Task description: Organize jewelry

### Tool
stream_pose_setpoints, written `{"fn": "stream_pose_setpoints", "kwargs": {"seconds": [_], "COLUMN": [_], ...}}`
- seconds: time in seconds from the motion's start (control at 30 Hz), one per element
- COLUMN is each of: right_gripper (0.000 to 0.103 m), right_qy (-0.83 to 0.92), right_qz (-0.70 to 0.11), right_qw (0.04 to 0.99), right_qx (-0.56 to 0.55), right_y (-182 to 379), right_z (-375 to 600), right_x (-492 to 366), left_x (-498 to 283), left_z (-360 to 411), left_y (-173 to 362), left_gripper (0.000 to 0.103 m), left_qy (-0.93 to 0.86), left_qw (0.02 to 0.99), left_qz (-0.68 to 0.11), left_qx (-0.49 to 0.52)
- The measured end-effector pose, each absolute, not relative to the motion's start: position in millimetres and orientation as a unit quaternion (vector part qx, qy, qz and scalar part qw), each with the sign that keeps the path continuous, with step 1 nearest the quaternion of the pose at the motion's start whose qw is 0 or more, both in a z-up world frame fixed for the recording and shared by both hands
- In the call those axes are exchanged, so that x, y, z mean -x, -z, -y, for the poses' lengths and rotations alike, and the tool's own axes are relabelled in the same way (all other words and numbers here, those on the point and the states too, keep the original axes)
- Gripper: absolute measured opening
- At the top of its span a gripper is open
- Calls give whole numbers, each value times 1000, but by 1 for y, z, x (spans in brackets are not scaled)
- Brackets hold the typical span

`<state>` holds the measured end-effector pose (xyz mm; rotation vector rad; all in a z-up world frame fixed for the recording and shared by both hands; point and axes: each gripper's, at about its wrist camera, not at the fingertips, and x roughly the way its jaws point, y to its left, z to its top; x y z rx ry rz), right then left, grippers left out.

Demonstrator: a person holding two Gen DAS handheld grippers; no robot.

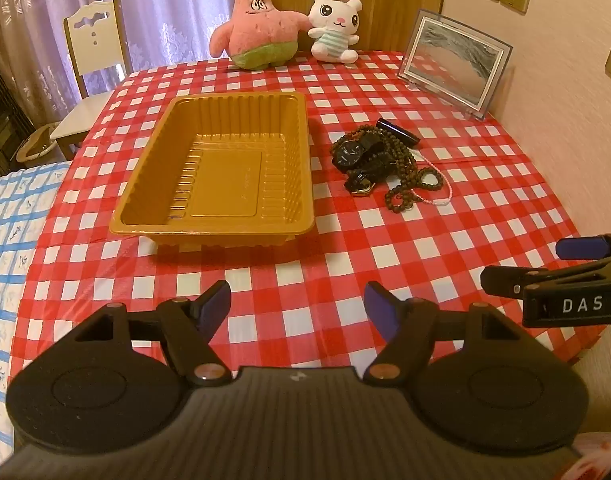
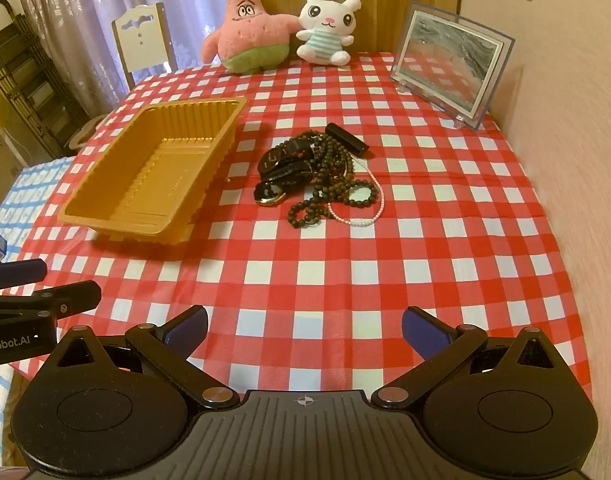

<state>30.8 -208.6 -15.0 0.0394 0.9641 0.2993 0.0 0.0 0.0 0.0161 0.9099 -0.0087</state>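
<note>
- Nothing sorted yet, by my reading: the gold plastic tray (image 1: 213, 168) lies bare, and all the jewelry sits in one tangled pile (image 2: 317, 176) on the counter (image 2: 345, 280), just beside the tray's right wall, not touching it.
- Left gripper (image 1: 297, 308): jaws released, spread wide, nothing between them, hanging over the counter's near edge.
- Right gripper (image 2: 303, 330): jaws likewise released and empty, well short of the pile.
- All still to do: every piece has to leave the heap and go into the tray.
- Pile contents: black wristwatch (image 2: 274, 159), round dark face; a second watch (image 2: 270, 194) with a gilt rim; dark wooden bead strands (image 2: 337, 184), looped and overlapping; a thin string of pale pink beads (image 2: 361, 220); a short black cylinder (image 2: 347, 138) at the far side.
- Tray: thin moulded plastic, glossy, ribbed walls, flat rectangular floor, rolled rim.
- Counter cover: red-and-white checked cloth, slick sheen, faint creases.
- Beads likely to snag each other when lifted.
</note>
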Motion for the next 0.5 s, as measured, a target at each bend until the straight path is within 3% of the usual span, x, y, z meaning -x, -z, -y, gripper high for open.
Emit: {"fn": "stream_pose_setpoints", "kwargs": {"seconds": [0.5], "right_gripper": [103], "right_qy": [-143], "right_qz": [-462], "right_qw": [875], "right_qx": [-18], "right_y": [14], "right_z": [211], "right_x": [-32], "left_x": [0], "left_z": [0], "left_y": [0], "left_gripper": [72], "left_qy": [4], "left_qw": [898], "left_qz": [-440], "left_qx": [-7]}}
